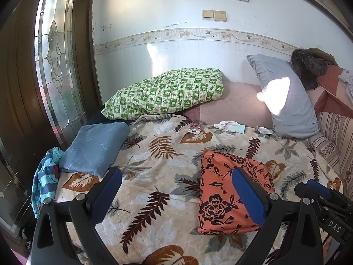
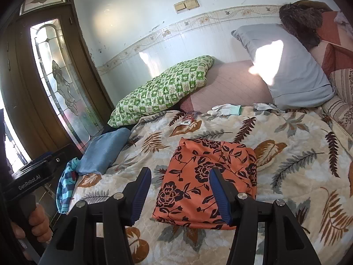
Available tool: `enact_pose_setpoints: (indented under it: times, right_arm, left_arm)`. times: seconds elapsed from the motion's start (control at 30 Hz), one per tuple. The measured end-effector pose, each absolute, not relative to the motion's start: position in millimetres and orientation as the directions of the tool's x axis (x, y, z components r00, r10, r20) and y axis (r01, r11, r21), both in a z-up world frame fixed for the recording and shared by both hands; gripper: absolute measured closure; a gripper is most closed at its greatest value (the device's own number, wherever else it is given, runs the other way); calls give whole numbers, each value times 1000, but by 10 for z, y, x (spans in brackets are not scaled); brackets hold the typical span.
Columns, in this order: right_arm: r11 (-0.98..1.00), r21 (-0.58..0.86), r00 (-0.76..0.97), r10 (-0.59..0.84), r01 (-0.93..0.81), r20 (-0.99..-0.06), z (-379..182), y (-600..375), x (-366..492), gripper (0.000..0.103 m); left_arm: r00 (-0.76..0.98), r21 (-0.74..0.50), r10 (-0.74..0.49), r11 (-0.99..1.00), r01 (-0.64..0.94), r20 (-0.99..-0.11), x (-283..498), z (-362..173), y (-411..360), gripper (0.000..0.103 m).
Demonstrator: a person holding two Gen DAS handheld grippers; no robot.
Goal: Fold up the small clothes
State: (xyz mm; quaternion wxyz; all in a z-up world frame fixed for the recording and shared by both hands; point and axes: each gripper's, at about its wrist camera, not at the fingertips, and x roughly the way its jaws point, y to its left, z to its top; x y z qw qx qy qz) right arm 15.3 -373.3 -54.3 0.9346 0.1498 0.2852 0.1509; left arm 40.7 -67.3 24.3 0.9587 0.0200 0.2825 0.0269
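An orange garment with black flowers [image 1: 222, 196] lies folded into a rectangle on the leaf-print bedspread [image 1: 158, 161]; it also shows in the right wrist view [image 2: 205, 181]. My left gripper [image 1: 176, 190] is open and empty, raised above the bed just left of the orange garment. My right gripper [image 2: 179, 190] is open and empty, held over the garment's near left part. A folded blue cloth [image 1: 94, 148] lies at the bed's left edge, with a striped blue garment [image 1: 45, 181] hanging off beside it.
A green checked pillow [image 1: 167, 92] and a grey pillow [image 1: 286, 97] lie at the back by the white wall. White gloves [image 1: 229, 125] and a small packet [image 1: 195, 128] lie mid-bed. A wooden door with glass [image 1: 55, 66] stands left.
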Motion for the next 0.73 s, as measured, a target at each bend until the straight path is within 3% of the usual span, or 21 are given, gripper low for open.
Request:
enact_pose_setpoints:
  times: [0.5,0.63,0.73]
  right_arm:
    - [905,380,779,377,-193,-501,-634,-3648,442,45]
    - [898,395,770,389,-195,-506,-688,-3641,553,45]
    - [900,392,777,384,-192,-499,-706,-3744,661,45]
  left_arm:
    - [824,42,50,999,-32,-565,723,148,-682,3]
    - [810,-33,-28,999,10,-586,885,34,-582,3]
    - [753,-86,-47,996,-13,-656,1228,-205,-333,3]
